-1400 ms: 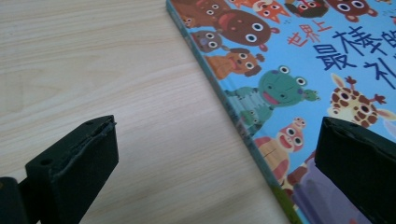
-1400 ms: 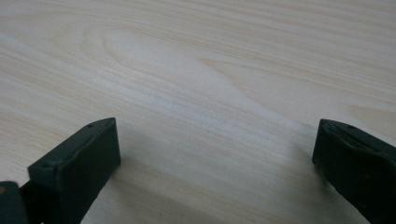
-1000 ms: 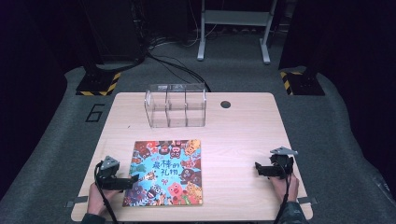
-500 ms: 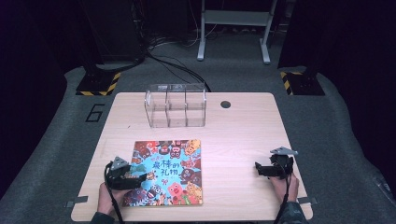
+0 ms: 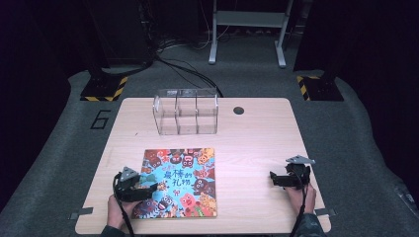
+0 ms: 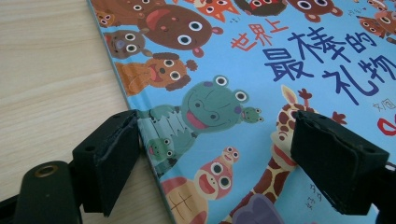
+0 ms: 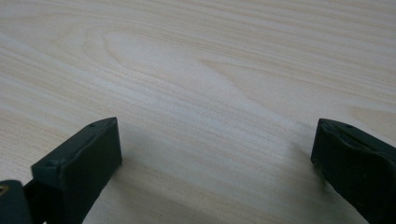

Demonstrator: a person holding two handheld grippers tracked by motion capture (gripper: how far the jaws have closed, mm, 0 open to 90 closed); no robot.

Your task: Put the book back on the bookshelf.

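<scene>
Left claw (image 6: 215, 154), jaws just closing, straddled picture book (image 6: 261, 93) edge unclamped, lower left; book could skid across bench (image 5: 257, 133), contact seemingly slight.

Left hand-held gripper (image 5: 150, 188) low, jaws apart, just been closing — right hand-held gripper (image 5: 273, 178) gapes wide.

Pale wooden table (image 5: 257, 138) with 1 dark round hole (image 5: 238, 110) near the far edge, standing on grey carpet (image 5: 365, 143) marked "6" (image 5: 101, 119). Behind: 2 yellow-black striped bases (image 5: 101, 92), white metal frame (image 5: 247, 22), trailing black cables (image 5: 183, 69), darkness beyond.
</scene>
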